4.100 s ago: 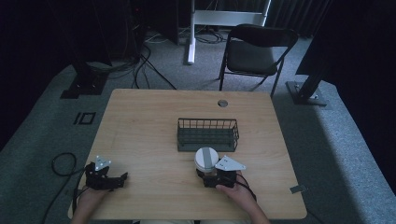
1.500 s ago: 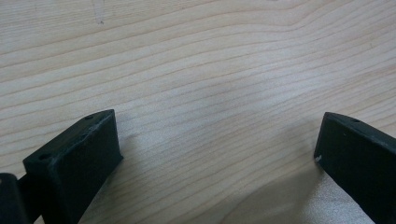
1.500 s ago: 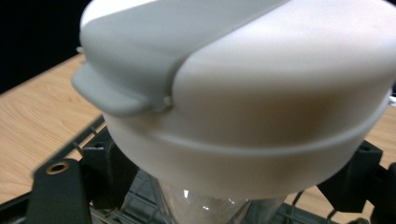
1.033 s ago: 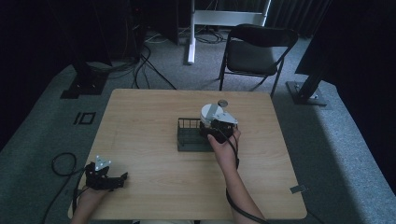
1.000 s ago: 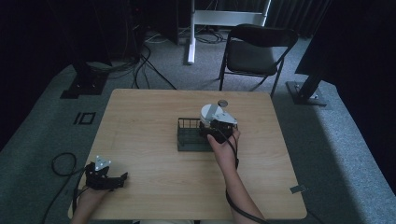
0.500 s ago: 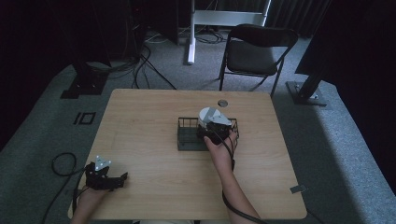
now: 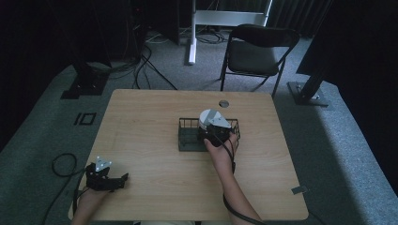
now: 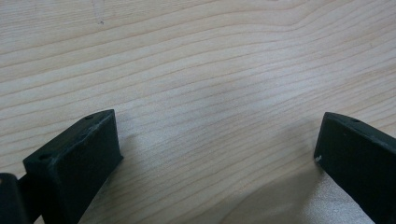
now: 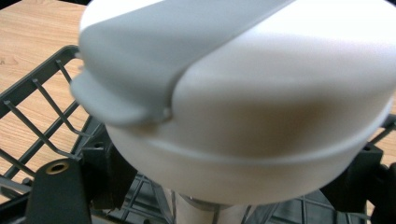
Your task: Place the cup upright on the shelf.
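The right tool (image 7: 212, 136) grips a white round-lidded plastic container (image 7: 212, 119) over the black wire basket (image 7: 187, 139) (mid-table); the left tool (image 7: 123, 178), jaws apart, rests at the table's near-left corner.

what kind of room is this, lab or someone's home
Most likely a lab or recording studio, not a home: dark curtained walls, equipment stands with cables trailing over grey carpet, a lone folding chair, and a bare wooden table set up as a workstation.
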Motion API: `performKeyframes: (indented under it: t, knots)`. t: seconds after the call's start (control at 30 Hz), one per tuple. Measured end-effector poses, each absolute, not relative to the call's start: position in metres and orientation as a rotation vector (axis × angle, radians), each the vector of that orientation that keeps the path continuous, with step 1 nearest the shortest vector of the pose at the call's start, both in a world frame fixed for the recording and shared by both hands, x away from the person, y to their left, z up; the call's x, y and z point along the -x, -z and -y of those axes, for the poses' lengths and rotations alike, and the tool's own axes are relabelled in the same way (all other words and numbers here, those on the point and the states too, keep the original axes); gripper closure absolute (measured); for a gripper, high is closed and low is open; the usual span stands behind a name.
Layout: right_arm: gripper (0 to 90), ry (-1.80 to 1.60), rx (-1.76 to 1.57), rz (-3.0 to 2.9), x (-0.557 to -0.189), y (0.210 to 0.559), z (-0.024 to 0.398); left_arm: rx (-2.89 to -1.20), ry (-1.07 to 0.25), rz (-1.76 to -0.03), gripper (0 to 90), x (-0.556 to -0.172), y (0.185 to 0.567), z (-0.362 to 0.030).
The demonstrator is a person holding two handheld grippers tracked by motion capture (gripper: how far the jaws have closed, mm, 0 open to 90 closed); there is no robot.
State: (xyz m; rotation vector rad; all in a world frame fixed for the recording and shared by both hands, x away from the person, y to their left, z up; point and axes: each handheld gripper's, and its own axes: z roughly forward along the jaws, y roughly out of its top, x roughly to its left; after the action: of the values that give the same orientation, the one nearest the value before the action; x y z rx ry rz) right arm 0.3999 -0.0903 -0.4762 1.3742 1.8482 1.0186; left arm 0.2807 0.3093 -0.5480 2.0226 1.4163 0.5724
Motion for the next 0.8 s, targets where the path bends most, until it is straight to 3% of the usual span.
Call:
performKeyframes:
  t: [0.8]
  knots:
    - [12.7,-1.144,-1.362,-1.769,-0.3903,0.4848,0.0998,-2.022,-0.573,-1.417,0.4,-0.2806,0.548,-0.3093]
